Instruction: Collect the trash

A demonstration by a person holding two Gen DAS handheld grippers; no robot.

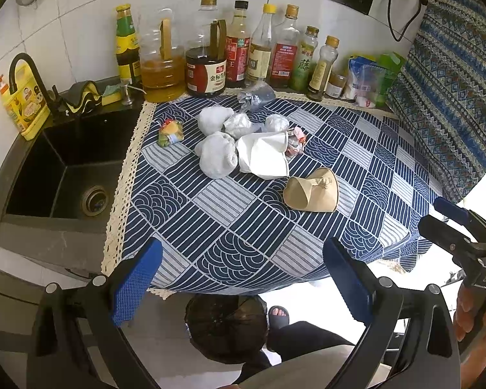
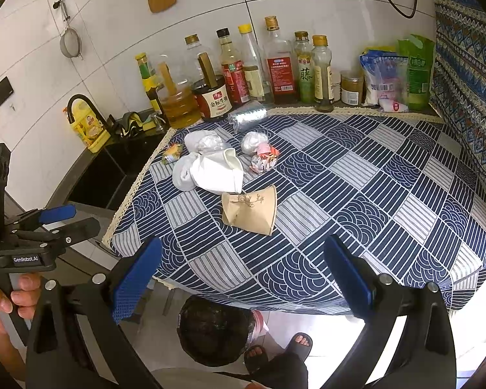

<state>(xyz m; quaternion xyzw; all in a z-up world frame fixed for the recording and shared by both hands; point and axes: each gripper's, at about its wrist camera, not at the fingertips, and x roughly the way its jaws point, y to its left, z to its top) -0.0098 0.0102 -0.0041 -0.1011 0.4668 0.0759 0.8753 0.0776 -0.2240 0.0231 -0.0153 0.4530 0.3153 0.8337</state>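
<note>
Trash lies on the blue patterned tablecloth: a flattened brown paper cup, a crushed white paper cup, several white crumpled tissue balls, a red-white wrapper, a colourful wrapper and a clear plastic bag. A black-lined bin stands on the floor below the table edge. My left gripper and right gripper are both open and empty, above the table's near edge.
Sauce and oil bottles line the back wall. A black sink with a faucet is to the left. Food packets stand at the back right. A patterned cloth hangs at right. A sandalled foot is by the bin.
</note>
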